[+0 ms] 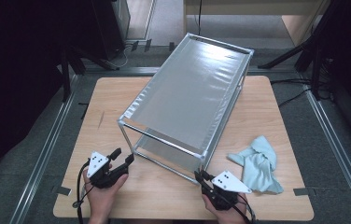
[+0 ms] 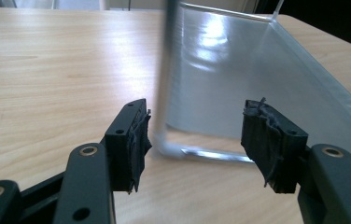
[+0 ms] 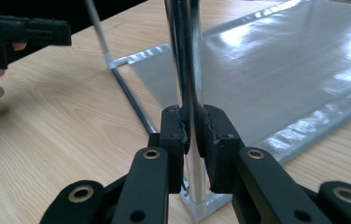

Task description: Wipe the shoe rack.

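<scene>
A metal-tube rack (image 1: 187, 93) with two grey fabric shelves stands slantwise on the wooden table (image 1: 113, 102). My right gripper (image 1: 199, 176) is at its near right corner. In the right gripper view the jaws (image 3: 193, 130) are shut on the shiny upright post (image 3: 185, 56), just above its foot. My left gripper (image 1: 122, 156) is at the near left corner and stands open. In the left gripper view the corner post (image 2: 166, 70) rises between the jaws (image 2: 194, 135), close to the left pad (image 2: 138, 140) and well apart from the other. The lower shelf (image 2: 239, 84) stretches away behind it.
A crumpled light-blue cloth (image 1: 260, 163) lies on the table right of my right hand. The rack takes up the table's middle, with bare wood to its left and along the front edge. Dark stands and cables sit on the floor around the table.
</scene>
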`<state>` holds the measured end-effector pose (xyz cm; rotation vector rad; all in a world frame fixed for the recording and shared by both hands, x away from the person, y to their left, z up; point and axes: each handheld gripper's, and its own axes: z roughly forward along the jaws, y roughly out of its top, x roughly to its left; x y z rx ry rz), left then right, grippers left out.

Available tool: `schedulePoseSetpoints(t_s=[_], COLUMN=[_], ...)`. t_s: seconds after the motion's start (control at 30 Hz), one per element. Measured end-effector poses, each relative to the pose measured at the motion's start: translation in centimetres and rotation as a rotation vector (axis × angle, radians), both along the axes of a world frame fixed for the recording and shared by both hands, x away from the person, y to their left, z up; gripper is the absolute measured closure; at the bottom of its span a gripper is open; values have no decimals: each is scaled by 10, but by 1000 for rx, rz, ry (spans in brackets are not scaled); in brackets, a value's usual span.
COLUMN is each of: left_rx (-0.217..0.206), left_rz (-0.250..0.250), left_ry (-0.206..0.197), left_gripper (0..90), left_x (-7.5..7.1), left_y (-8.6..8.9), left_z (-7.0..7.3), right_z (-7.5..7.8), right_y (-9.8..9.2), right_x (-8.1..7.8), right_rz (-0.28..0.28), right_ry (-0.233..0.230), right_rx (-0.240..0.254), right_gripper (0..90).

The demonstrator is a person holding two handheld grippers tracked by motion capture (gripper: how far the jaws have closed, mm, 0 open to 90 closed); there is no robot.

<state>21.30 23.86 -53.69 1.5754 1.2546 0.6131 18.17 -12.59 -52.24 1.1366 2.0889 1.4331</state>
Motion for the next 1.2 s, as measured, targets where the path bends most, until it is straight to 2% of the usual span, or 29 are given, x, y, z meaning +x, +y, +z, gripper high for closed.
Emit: schedulePoseSetpoints(t_s=[0.17, 0.27, 0.33, 0.37, 0.4, 0.43, 0.5, 0.73, 0.83, 0.87, 0.93, 0.97, 1.03, 1.13, 1.2], left_rx=[-21, -14, -4, 11, 16, 46, 40, 26, 22, 23, 27, 27, 28, 29, 35], left_rz=[-40, -51, -91, -116, -129, -129, -141, -180, -199, -208, -221, -221, -256, -285, -342], left_ry=[19, 16, 21, 15, 8, 0, 4, 13, 12, 8, 4, 4, -4, -10, -18], left_gripper=[479, 574, 691, 711, 770, 796, 802, 802, 801, 801, 803, 803, 805, 806, 808], left_x=[18, 21, 27, 29, 29, 27, 25, 6, -1, -10, -16, -16, -28, -35, -43], left_y=[-12, -15, -18, -20, -21, -23, -22, -23, -24, -27, -30, -30, -36, -41, -48], left_z=[-1, -1, -1, -1, -1, 0, 0, 0, 0, -1, -1, -1, -1, -2, -1], right_z=[0, 0, 1, 1, 1, 1, 1, 3, 4, 4, 4, 4, 5, 5, 4], right_y=[-20, -28, -32, -33, -35, -35, -36, -42, -46, -49, -51, -51, -56, -59, -64], right_x=[-5, -6, -7, -7, -7, -7, -5, 8, 13, 19, 23, 23, 32, 38, 50], right_rz=[-37, -50, -62, -66, -71, -71, -80, -140, -154, -168, -178, -178, -205, -226, -250], right_ry=[-3, -7, -3, -4, -4, -3, -7, -9, -2, -4, -4, -4, -2, -1, -7], right_rx=[4, 1, 2, 2, 0, -2, -9, -37, -33, -36, -34, -34, -41, -40, -43], right_gripper=[790, 791, 791, 791, 791, 791, 792, 794, 794, 794, 793, 793, 793, 794, 796])
